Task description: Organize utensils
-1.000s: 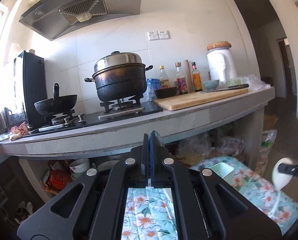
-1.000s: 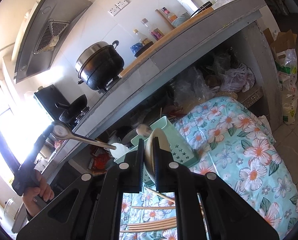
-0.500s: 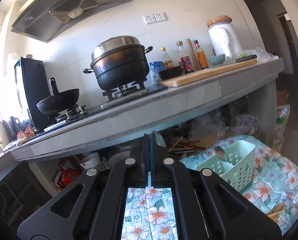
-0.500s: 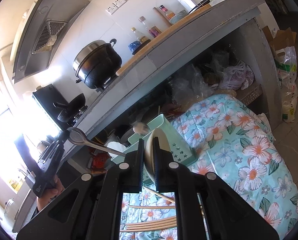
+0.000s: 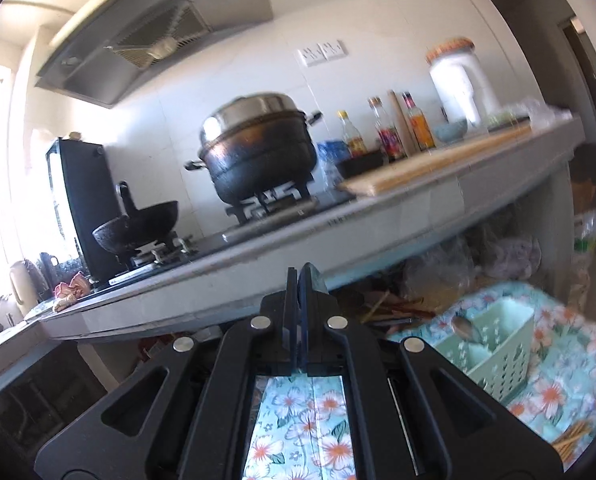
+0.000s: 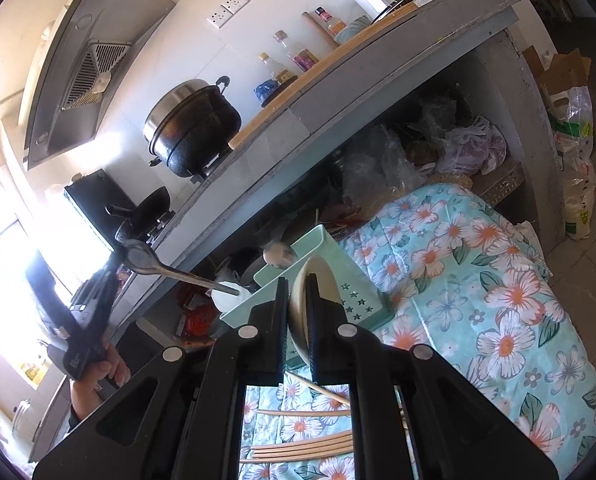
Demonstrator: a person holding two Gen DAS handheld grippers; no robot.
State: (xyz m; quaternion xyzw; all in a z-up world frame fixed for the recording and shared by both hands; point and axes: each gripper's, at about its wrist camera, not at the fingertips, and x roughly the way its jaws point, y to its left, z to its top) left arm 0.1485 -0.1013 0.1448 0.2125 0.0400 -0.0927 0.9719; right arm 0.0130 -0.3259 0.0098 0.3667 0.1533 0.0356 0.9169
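Note:
My left gripper (image 5: 301, 276) is shut on a metal spoon; only its bowl edge shows at the fingertips here. In the right wrist view the spoon (image 6: 166, 270) sticks out of the left gripper (image 6: 122, 254), its handle end near the green caddy. My right gripper (image 6: 297, 288) is shut on a cream ceramic spoon (image 6: 299, 312), above the flowered cloth. The mint-green utensil caddy (image 6: 337, 276) stands on the cloth with one metal spoon (image 6: 278, 255) upright in it; it also shows in the left wrist view (image 5: 493, 356). Wooden chopsticks (image 6: 298, 446) lie on the cloth.
A grey kitchen counter (image 5: 337, 240) overhangs behind, carrying a black pot (image 5: 258, 160), a wok (image 5: 138, 224), bottles and a cutting board (image 5: 437, 168). Bags and bowls fill the shelf under it (image 6: 437, 148). The flowered cloth (image 6: 497, 300) covers the low surface.
My left gripper has swung down and right with the metal spoon, bringing the caddy into its view. The right gripper has hardly moved.

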